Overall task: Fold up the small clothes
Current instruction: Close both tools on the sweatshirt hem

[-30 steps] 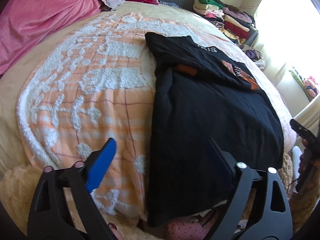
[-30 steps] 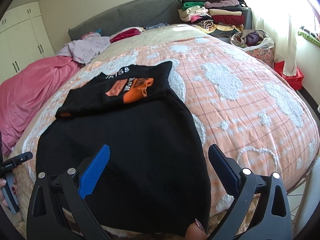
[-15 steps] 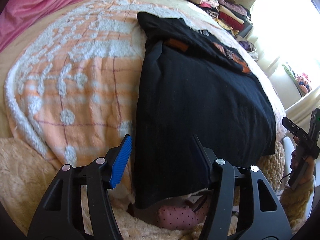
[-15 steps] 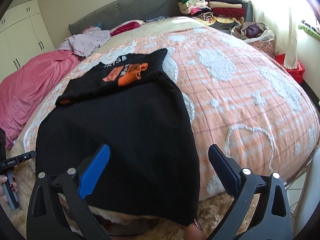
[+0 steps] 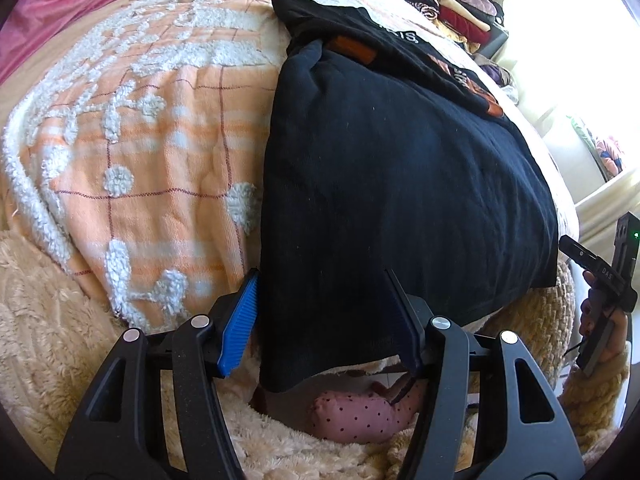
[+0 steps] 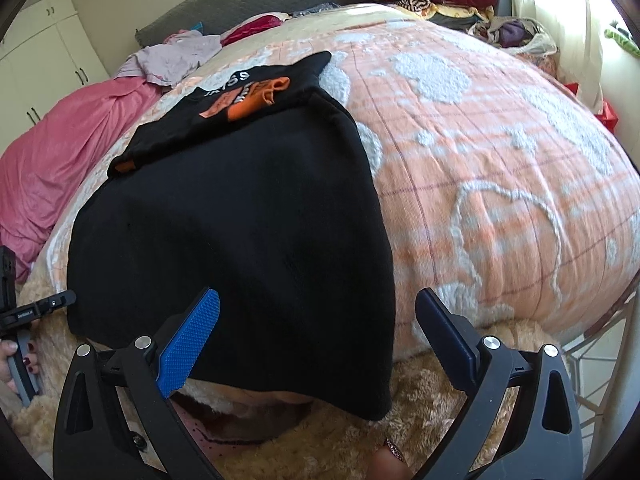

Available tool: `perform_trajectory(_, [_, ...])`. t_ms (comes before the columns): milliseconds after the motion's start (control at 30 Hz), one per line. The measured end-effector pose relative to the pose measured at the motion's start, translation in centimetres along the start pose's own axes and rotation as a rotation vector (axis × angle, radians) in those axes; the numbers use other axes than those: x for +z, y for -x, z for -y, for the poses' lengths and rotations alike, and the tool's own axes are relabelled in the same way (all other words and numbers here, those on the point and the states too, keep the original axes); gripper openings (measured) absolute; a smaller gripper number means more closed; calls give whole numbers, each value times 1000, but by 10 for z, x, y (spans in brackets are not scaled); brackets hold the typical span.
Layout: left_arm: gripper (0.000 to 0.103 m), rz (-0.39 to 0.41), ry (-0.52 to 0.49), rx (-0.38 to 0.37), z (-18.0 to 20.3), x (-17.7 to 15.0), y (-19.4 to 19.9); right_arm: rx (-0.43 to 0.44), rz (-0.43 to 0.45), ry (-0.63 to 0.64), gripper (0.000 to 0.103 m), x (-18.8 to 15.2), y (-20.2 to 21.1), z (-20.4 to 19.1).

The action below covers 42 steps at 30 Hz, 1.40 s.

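Black garment point(image 5: 400, 184) draped over the bed point(image 5: 160, 128) edge, your left gripper point(image 5: 324, 316) half-closed astride its hem corner without pinching, right gripper point(image 6: 316, 320) wide open.

Showing white letters "KIS" on the black garment point(image 5: 400, 152), partly hidden by a fold. Reading as mirrored, unclear characters in the right wrist view. Carrying small white letters "DAS" on the right gripper point(image 5: 600, 280) body.

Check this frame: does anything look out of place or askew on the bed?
Mostly tidy. The black garment lies flat on the orange blanket, but its near hem hangs over the bed's edge, and its top part is folded back with the orange print showing upside down.
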State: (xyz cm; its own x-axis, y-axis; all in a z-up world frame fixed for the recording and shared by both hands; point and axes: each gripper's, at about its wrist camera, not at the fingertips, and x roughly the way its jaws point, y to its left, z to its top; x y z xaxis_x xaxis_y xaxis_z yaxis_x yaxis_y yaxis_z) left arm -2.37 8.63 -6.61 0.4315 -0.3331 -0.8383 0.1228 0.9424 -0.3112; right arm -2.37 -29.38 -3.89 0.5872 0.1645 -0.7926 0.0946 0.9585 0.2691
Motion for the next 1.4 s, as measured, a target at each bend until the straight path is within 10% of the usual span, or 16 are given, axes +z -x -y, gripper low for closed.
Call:
perform_trajectory(300, [52,-9,-5,8,2,-7,-1,20,-54,-1,61,-14,-7,7])
perform_trajectory(567, [52,-22,5,6,1,-9,-2,50,-66,-29,56,-23,-11,18])
perform_trajectory(800, [52,-24,14,4,0,-10,0,89,-46,-11,9,-23,1,15])
perform_trajectory(1200, [32,-17,15,-4,1,-14,7,117,-24,-29,11,-22,11,17])
perform_trajectory(1400, [33,-39,22,2,0,-12,-3,91,-62,-54,32,-22,-5,21])
